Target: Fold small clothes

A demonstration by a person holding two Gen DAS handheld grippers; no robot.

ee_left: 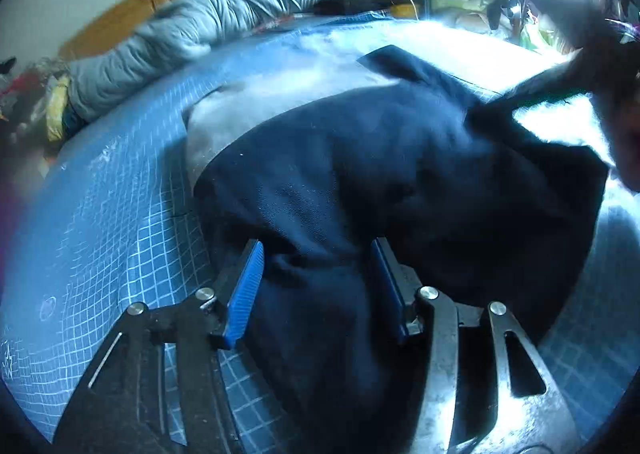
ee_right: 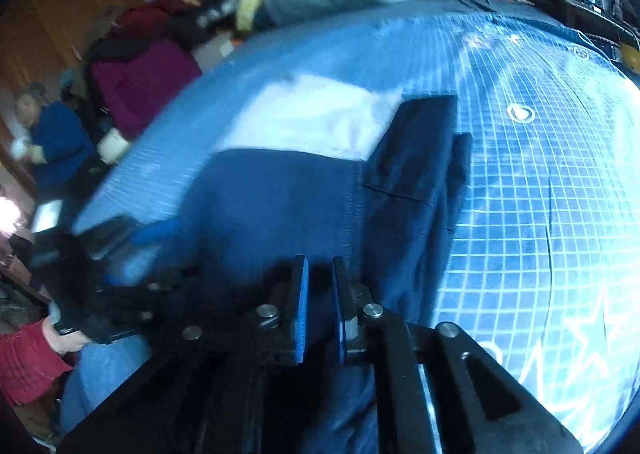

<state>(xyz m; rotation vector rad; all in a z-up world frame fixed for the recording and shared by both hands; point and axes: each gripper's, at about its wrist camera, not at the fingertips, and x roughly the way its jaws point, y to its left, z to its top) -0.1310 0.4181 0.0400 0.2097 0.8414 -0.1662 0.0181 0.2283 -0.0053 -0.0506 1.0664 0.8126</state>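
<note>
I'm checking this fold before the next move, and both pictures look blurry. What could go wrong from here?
1. The left gripper has its jaws apart around a bunched ridge of the dark navy garment; closing there could pinch several layers and drag the fold.
2. The right gripper is nearly shut with no cloth clearly held, so that side may lie loose.
3. The garment is rumpled on the grid mat, so creases may get folded in.

No words, brand names or numbers can be read in either view. The only signs are pale printed marks on the blue gridded mat (ee_right: 520, 214): a ring with a small shape inside it (ee_right: 521, 113), a smaller ring farther off (ee_right: 581, 53), and part of a star outline near the right edge (ee_right: 576, 338). In the left wrist view a faint ring (ee_left: 49, 309) and a small star (ee_left: 7, 364) stand on the same mat at its near left.
</note>
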